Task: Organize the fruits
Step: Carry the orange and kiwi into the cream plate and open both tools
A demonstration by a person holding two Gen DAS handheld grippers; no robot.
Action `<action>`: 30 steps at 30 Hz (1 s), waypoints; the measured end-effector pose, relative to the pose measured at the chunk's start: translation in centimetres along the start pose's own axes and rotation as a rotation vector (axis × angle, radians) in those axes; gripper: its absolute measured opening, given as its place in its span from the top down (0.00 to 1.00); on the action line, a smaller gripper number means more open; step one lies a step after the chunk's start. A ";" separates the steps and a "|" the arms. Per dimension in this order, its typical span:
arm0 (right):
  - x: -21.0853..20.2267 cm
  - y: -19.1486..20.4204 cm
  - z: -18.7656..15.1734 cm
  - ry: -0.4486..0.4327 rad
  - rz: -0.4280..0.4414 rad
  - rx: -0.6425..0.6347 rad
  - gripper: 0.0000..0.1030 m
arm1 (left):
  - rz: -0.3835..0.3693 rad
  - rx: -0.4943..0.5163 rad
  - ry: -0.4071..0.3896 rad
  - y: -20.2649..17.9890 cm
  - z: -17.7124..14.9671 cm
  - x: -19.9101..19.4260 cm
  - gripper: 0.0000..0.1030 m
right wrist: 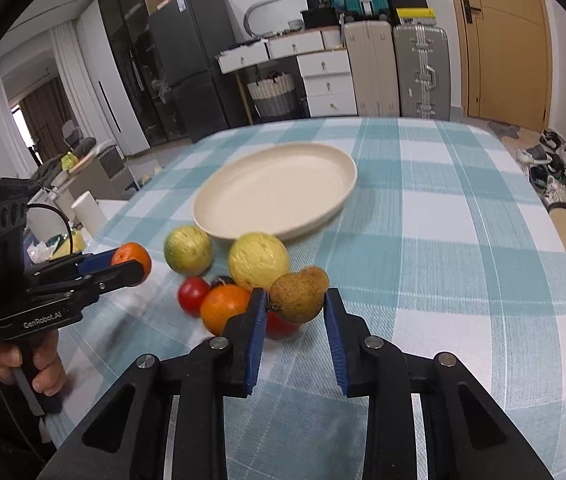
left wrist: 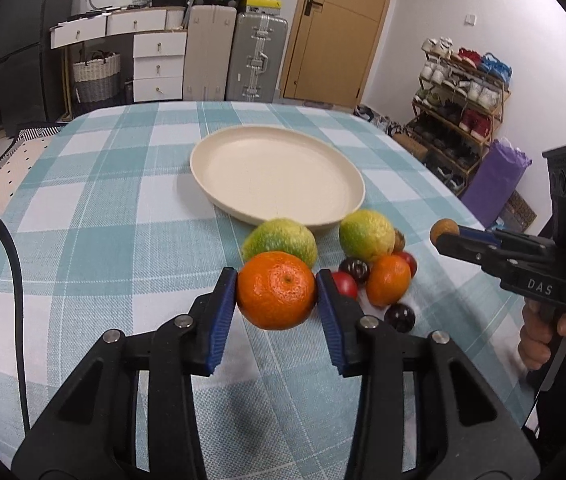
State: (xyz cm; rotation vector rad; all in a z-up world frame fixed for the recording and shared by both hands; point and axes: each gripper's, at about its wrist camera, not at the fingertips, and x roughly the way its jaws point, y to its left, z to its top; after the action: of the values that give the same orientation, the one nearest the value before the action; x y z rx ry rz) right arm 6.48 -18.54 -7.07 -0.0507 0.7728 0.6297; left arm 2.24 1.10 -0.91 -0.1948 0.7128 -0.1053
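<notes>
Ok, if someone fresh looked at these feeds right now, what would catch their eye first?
Probably the bright orange clamped in the left gripper, lifted just in front of the fruit pile. Next, the small brown fruit pinched in the right gripper above the same pile. Beyond both sits the empty cream plate, on the blue checked tablecloth.

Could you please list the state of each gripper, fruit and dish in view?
Left gripper: shut on the orange, lifted off the cloth.
Right gripper: shut on the brown fruit.
Plate: empty.
Two green-yellow fruits: on the tablecloth before the plate.
Second orange: resting in the pile.
</notes>
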 end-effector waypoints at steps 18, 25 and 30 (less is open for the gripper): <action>0.6 1.2 4.5 -0.058 0.034 0.006 0.71 | 0.029 0.056 -0.089 -1.4 4.4 0.5 0.64; 2.7 1.4 5.3 -0.026 0.032 0.006 0.71 | 0.044 0.045 -0.064 -0.6 5.6 2.4 0.64; 4.5 1.2 6.0 0.005 0.033 0.019 0.71 | 0.053 0.049 -0.038 -0.2 6.1 4.3 0.64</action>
State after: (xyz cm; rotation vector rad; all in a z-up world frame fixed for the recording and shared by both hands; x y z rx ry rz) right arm 12.07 -13.67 -5.51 -0.0227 0.7854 0.6535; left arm 9.48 1.11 0.94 -0.1309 0.6765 -0.0681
